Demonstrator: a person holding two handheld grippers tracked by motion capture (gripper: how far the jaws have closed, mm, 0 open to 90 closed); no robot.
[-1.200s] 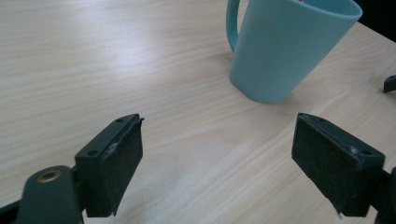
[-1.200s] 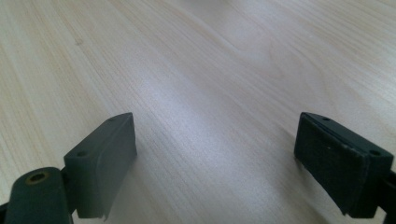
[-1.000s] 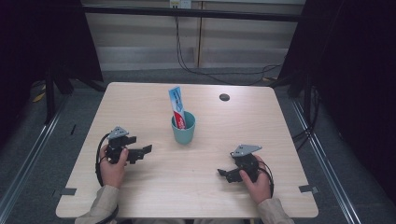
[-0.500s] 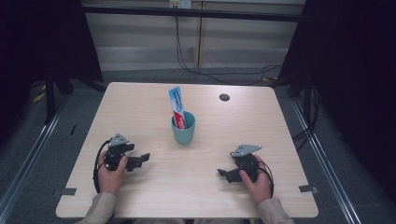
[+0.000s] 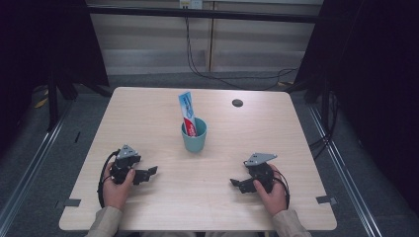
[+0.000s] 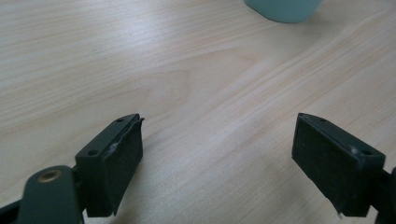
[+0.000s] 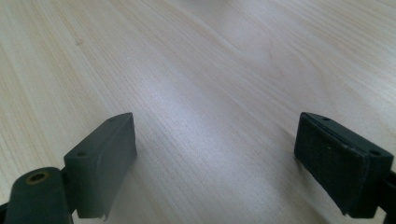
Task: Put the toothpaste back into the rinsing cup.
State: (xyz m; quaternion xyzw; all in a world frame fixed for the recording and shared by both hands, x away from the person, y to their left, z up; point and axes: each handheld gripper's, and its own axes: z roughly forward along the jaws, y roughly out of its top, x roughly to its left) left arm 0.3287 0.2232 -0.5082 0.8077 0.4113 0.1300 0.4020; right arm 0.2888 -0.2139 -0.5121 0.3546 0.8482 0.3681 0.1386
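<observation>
While easing back from the cup (image 5: 193,140) toward the near edge of the table (image 5: 148,113), bringing the left gripper (image 5: 147,174) a little closer to the person than a second ago, and a touch closer again than half a second ago. Carrying nothing in it: jaws spread wide, only bare wood between them in the left gripper view. Keeping the right gripper (image 5: 238,184) almost exactly where it was, likewise gaping and pinching nothing, pads hovering low over the tabletop.

Leaving the cup unmoved at mid-table, upright, farther out than both grippers, roughly between them and well apart from each. Leaving the tube (image 5: 188,111) unmoved too, standing in the cup, leaning slightly, upper end poking well above the rim. Catching just the cup's foot at the top edge of the left gripper view, off to the right of the line between the jaws, so not aiming squarely at it.

Reading, then, as a retreat rather than an approach: most likely settling both hands into a resting spot, with the tube already sitting in the cup and nothing in hand. Possibly also resetting before a fresh reach; not telling which from these views. Either way, needing a new forward move, with jaws already wide enough, before touching cup or tube again.
</observation>
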